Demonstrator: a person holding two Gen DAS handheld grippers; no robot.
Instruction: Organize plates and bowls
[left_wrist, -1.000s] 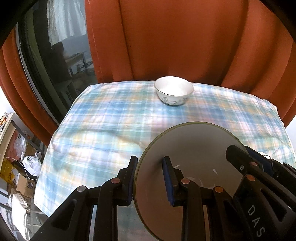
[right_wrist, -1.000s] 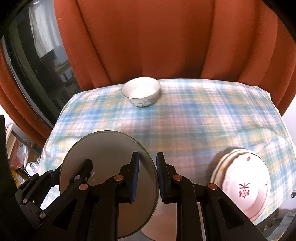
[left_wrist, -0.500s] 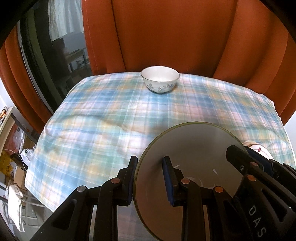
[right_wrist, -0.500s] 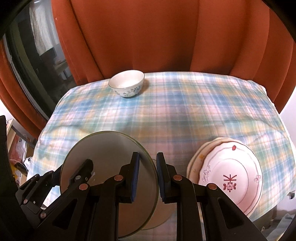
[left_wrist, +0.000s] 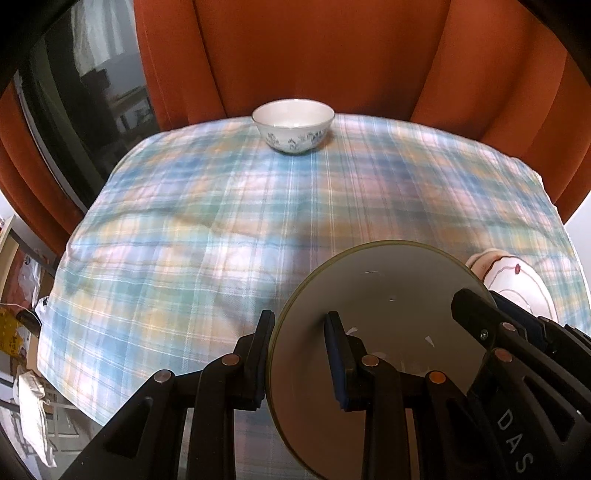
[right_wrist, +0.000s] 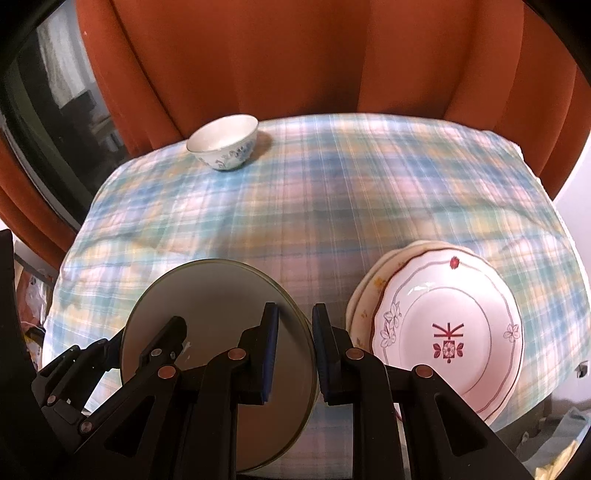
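A round grey plate with a green rim (left_wrist: 384, 314) (right_wrist: 214, 306) is held above the near part of the table by both grippers. My left gripper (left_wrist: 301, 363) is shut on its left edge and my right gripper (right_wrist: 294, 354) is shut on its right edge. A stack of white plates with red floral pattern (right_wrist: 448, 332) lies on the table to the right, and its edge shows in the left wrist view (left_wrist: 517, 277). A white bowl with blue flowers (left_wrist: 293, 125) (right_wrist: 224, 142) stands at the table's far edge.
A blue plaid tablecloth (left_wrist: 221, 221) (right_wrist: 332, 203) covers the table. Orange curtains (left_wrist: 332, 55) hang close behind it, with a dark window (left_wrist: 92, 92) at the left. Bags and clutter (left_wrist: 22, 332) lie on the floor at the left.
Both grippers have pulled back and upward with the grey plate. The bowl has receded toward the far edge, and the patterned plate stack has come fully into the right wrist view.
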